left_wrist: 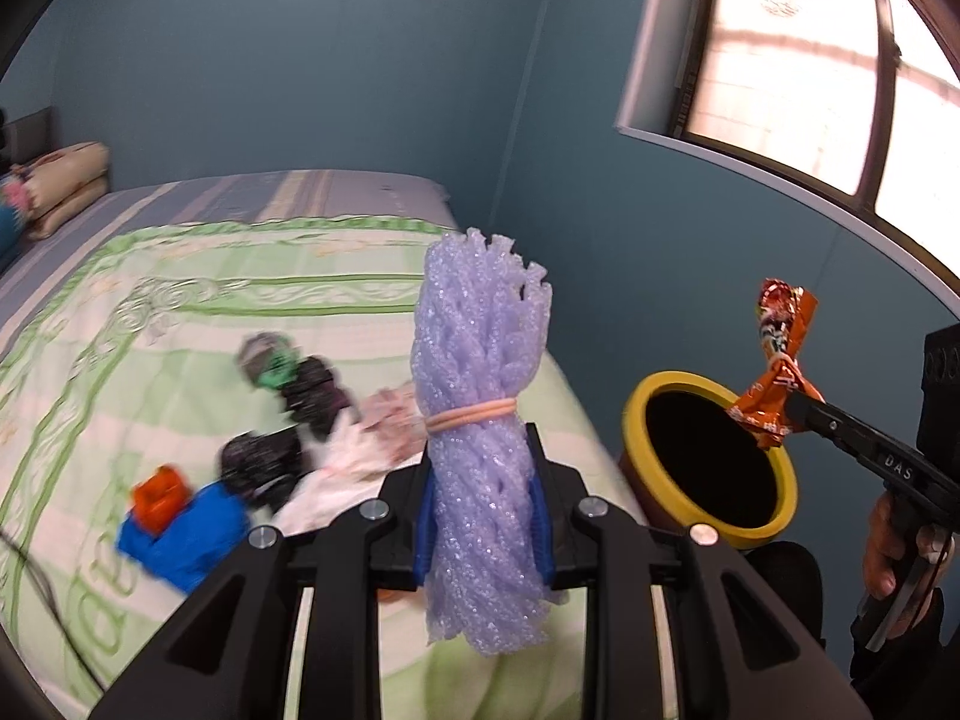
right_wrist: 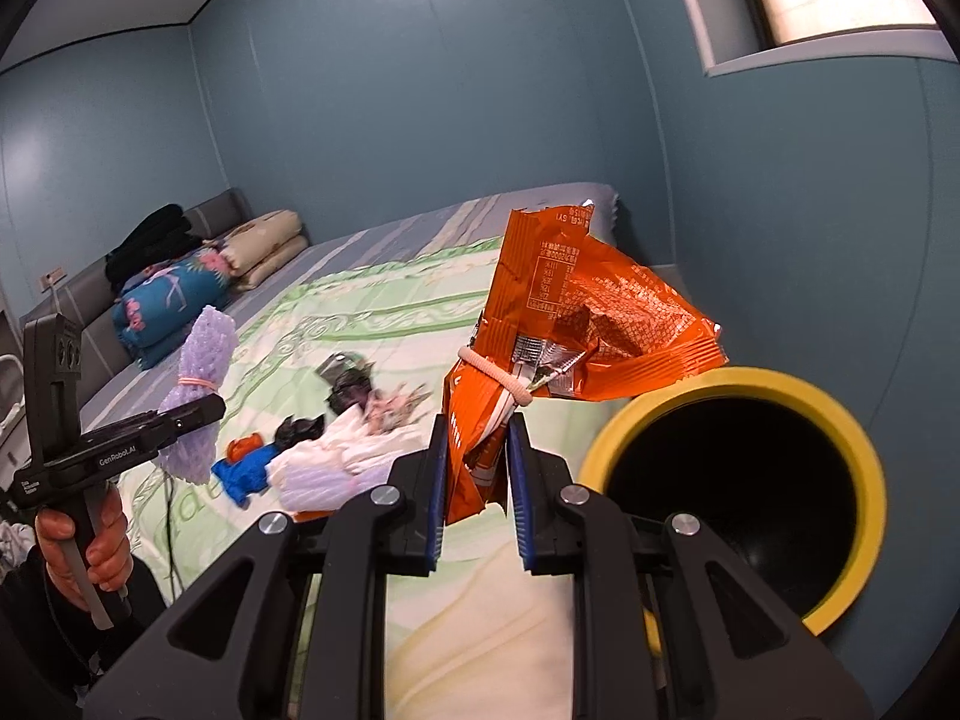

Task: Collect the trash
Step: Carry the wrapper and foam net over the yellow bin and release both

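My left gripper (left_wrist: 483,510) is shut on a purple foam net roll (left_wrist: 483,396) tied with a rubber band, held upright above the bed; it also shows in the right wrist view (right_wrist: 201,372). My right gripper (right_wrist: 477,474) is shut on an orange snack wrapper (right_wrist: 564,324) bound with a rubber band, held beside the rim of the yellow-rimmed bin (right_wrist: 744,480). In the left wrist view the wrapper (left_wrist: 777,360) hangs over the bin's (left_wrist: 708,456) far right rim. More trash lies on the bed: black crumpled bags (left_wrist: 264,468), a blue piece (left_wrist: 186,528), white paper (left_wrist: 354,462).
The bed with a green patterned cover (left_wrist: 180,330) fills the left. Folded bedding and pillows (right_wrist: 198,282) lie at its head. Blue walls stand behind, with a window (left_wrist: 798,60) at the upper right. A black cable (left_wrist: 36,594) runs over the bed edge.
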### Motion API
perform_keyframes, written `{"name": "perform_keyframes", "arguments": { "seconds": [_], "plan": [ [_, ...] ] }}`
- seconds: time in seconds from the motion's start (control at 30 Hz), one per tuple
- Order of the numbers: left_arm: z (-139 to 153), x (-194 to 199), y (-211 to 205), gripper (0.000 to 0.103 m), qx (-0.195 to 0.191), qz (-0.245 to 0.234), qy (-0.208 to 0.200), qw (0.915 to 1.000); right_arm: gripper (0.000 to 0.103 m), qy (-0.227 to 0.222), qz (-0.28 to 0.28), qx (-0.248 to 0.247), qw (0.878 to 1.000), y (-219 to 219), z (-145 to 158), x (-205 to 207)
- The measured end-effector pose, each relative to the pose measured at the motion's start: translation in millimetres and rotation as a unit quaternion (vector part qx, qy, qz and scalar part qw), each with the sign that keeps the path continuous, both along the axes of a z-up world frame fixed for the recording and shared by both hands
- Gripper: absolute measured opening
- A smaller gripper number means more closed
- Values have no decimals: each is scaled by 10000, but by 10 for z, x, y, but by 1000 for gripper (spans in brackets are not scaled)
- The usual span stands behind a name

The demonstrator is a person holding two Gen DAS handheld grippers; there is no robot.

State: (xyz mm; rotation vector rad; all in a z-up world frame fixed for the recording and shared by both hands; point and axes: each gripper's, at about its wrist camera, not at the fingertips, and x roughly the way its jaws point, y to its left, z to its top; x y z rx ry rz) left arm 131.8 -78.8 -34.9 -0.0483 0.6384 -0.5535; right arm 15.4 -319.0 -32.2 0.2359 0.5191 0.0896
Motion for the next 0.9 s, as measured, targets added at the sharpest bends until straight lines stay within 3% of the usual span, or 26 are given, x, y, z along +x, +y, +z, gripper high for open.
{"name": "perform_keyframes", "arguments": {
  "seconds": [0.27, 0.9],
  "plan": [
    [-45, 195, -679, 24, -90, -612, 49, 9981, 17, -6, -434, -27, 9991, -286, 10, 12],
    [-301, 345, -1989, 24, 200, -1688, 280, 9851, 17, 262, -1296, -52, 9912, -778, -170, -54]
  ]
}}
